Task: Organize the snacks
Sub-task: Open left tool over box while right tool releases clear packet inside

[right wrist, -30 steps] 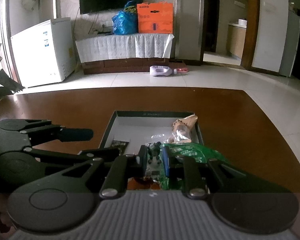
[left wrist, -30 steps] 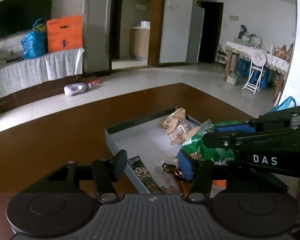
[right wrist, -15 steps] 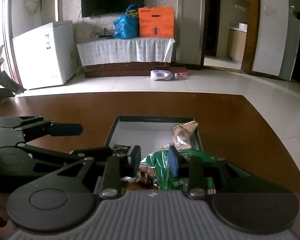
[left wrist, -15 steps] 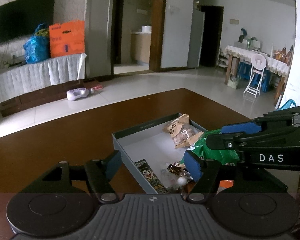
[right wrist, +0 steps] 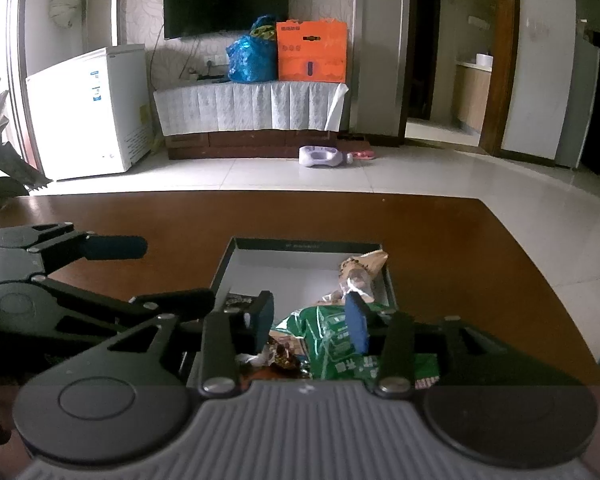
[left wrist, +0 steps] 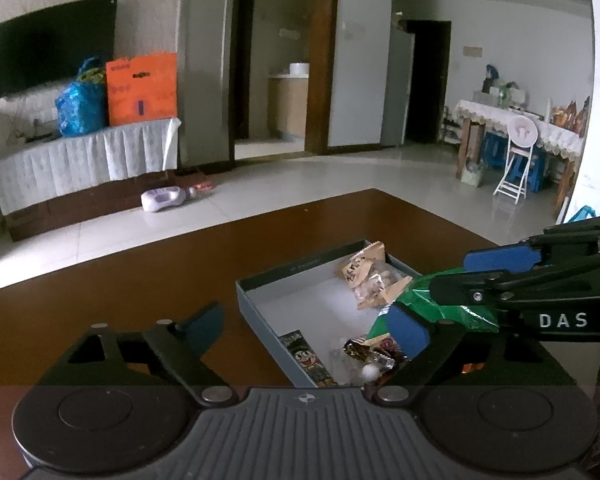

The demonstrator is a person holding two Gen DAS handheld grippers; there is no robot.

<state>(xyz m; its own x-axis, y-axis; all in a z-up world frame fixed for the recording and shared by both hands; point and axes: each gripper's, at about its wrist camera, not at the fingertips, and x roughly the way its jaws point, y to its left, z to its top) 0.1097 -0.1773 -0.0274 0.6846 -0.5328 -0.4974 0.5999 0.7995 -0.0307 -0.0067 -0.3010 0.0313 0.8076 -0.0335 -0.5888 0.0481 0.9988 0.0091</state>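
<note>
A shallow grey box (left wrist: 260, 312) (right wrist: 300, 246) sits on the brown table. In it lie a tan clear-windowed snack bag (left wrist: 364, 276) (right wrist: 360, 272), a green snack bag (left wrist: 432, 308) (right wrist: 332, 340), a dark cartoon packet (left wrist: 306, 356) and small wrapped candies (left wrist: 364, 354) (right wrist: 282, 356). My left gripper (left wrist: 306, 328) is open and empty above the box's near left wall. My right gripper (right wrist: 312, 322) is open above the green bag and the candies, holding nothing; it also shows in the left wrist view (left wrist: 500, 260).
The brown table (right wrist: 460, 260) ends at a tiled floor beyond. A white freezer (right wrist: 88, 108), a cloth-covered TV bench with blue and orange bags (right wrist: 252, 108) and a purple bottle on the floor (right wrist: 324, 157) stand far off. A side table and folding chair (left wrist: 516, 160) stand at the right.
Both grippers opened wider and rose back from the box. The right gripper, shut a second ago, let go; the green bag and candies now lie in the box.
</note>
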